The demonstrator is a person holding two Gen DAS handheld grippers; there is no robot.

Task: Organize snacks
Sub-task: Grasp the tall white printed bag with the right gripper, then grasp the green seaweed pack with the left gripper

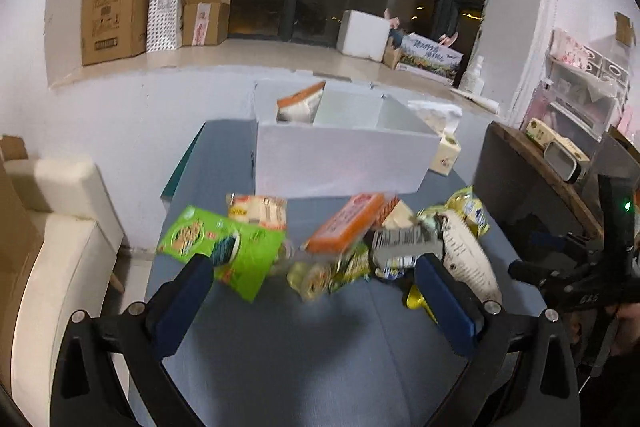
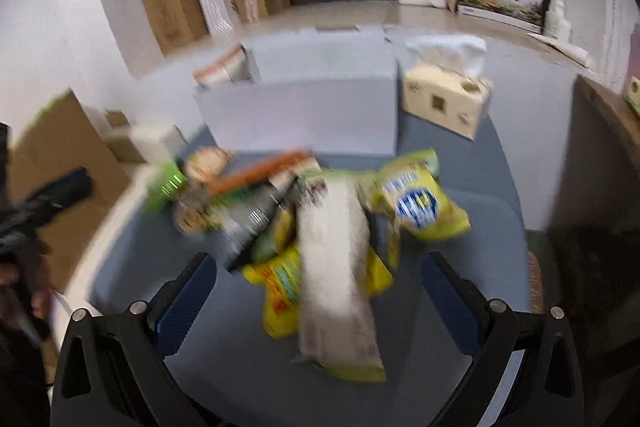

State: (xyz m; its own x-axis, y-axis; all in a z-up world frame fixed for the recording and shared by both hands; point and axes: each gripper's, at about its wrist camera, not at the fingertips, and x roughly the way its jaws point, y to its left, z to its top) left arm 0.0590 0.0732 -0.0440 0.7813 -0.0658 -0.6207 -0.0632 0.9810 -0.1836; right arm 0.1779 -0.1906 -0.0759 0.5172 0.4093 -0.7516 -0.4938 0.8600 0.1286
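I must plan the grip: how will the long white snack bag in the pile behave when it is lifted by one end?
The long white bag looks like soft film, so it will probably sag. It lies across yellow packets, which may shift when it moves.

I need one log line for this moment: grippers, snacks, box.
left gripper: open, empty | right gripper: open, empty | snacks: piled on table | white box: holds one packet

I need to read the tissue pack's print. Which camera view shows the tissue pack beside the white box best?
The right wrist view: the tissue pack shows whole, front face and tissue on top, though slightly blurred. In the left wrist view the white box hides most of it, leaving only an end and the tissue.
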